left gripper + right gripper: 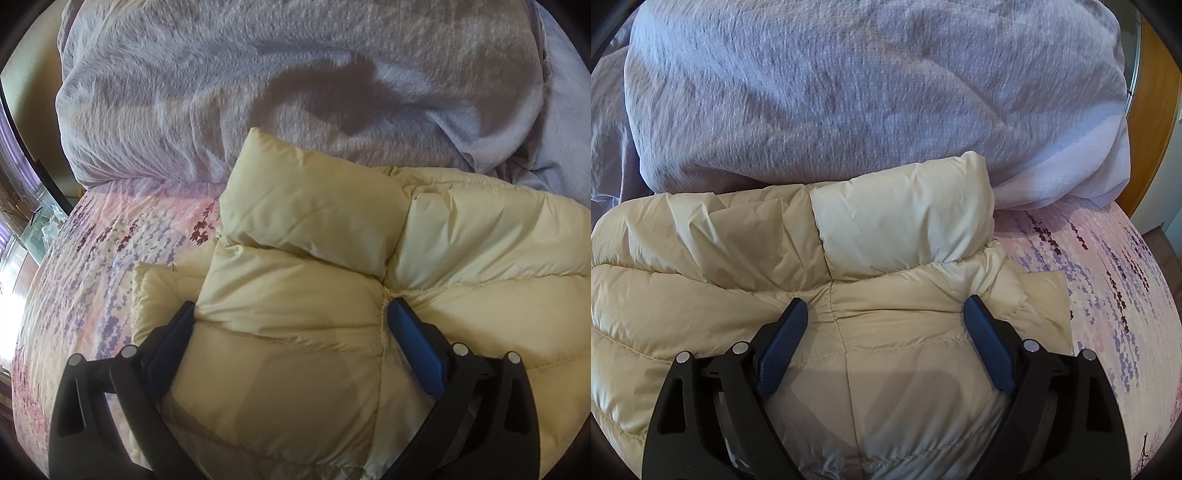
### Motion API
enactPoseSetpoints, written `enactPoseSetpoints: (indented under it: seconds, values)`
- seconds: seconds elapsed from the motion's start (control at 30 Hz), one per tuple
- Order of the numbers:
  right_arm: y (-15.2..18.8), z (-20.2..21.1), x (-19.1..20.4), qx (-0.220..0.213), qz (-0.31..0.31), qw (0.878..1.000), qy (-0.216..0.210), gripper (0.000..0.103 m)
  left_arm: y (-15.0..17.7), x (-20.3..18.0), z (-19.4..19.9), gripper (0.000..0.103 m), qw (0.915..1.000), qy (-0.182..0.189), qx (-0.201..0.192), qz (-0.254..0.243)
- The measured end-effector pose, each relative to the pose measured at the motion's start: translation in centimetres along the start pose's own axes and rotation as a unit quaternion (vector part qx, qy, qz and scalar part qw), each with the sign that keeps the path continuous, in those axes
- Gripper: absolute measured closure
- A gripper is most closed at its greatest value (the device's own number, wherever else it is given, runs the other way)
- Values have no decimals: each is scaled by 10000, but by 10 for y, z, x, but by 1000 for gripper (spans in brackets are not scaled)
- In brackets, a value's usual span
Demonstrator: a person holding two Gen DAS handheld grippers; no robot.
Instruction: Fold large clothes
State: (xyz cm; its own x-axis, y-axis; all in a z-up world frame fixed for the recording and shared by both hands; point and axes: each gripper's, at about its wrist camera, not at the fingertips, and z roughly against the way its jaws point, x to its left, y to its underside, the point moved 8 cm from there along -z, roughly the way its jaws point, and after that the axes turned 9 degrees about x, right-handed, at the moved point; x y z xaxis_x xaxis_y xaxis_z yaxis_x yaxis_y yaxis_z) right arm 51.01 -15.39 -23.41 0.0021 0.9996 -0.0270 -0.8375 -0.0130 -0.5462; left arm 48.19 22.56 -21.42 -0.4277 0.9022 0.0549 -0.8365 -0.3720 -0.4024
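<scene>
Cream puffer jacket [295, 280] between spread gripper [290, 314] fingers.

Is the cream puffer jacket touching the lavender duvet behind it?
Touching. In the right wrist view the jacket's puffed collar end presses against the duvet with no bedsheet showing between them.

Left gripper [290, 312] jaws spread wide (right gripper [884, 308] likewise), both angled downward.

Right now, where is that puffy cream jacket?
The cream jacket lies on the floral bedsheet, just in front of the lilac duvet, under both open tongs.
</scene>
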Motion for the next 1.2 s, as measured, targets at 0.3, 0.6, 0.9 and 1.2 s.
enactPoseSetpoints:
  seconds: [0.3, 0.6, 0.9, 1.2]
  values:
    - [-1, 0, -1, 4, -13, 10000, -8, 13, 0, -1, 1, 2, 10000, -12, -49, 16]
    - [6, 32, -17, 352, -195, 9990, -180, 13, 11, 10, 31, 2, 9998, -6, 168, 51]
    - [54, 69, -78, 1128, -855, 9882, -587, 12, 67, 53, 77, 2, 9973, 540, 430, 254]
    - [103, 60, -86, 1828, -1596, 9579, -1534, 23, 128, 72, 63, 18, 9741, 1552, 1203, 1118]
